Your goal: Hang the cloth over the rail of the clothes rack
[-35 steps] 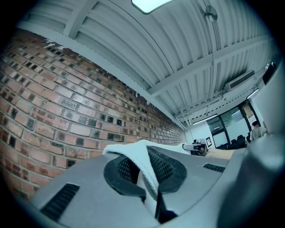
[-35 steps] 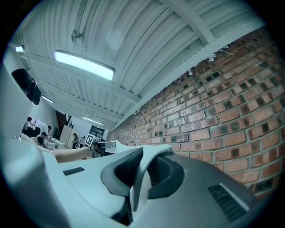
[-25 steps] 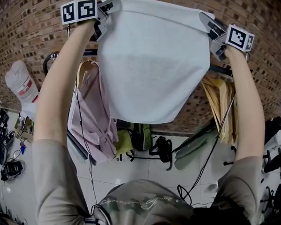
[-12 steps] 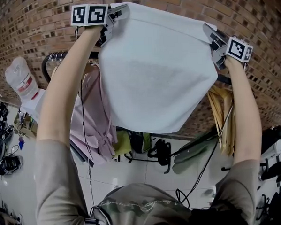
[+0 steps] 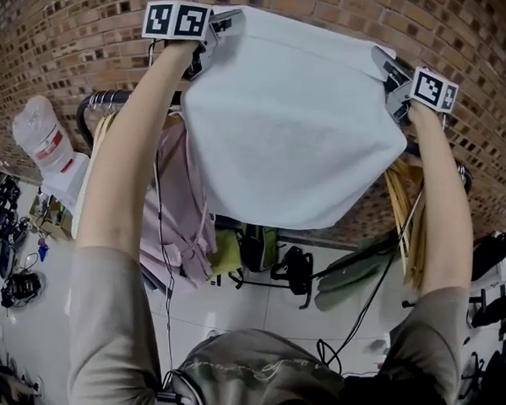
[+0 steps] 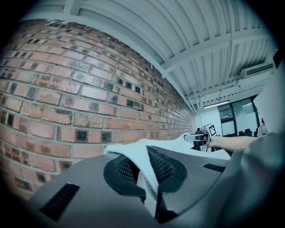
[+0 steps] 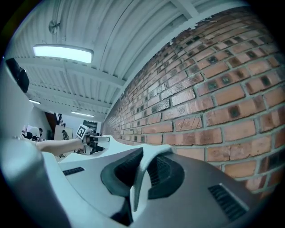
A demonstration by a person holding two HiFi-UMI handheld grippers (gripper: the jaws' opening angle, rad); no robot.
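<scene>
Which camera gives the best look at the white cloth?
The head view: the whole white cloth hangs spread between the left gripper and right gripper. Each gripper view shows only the edge pinched in that gripper, running off toward the other one.
</scene>
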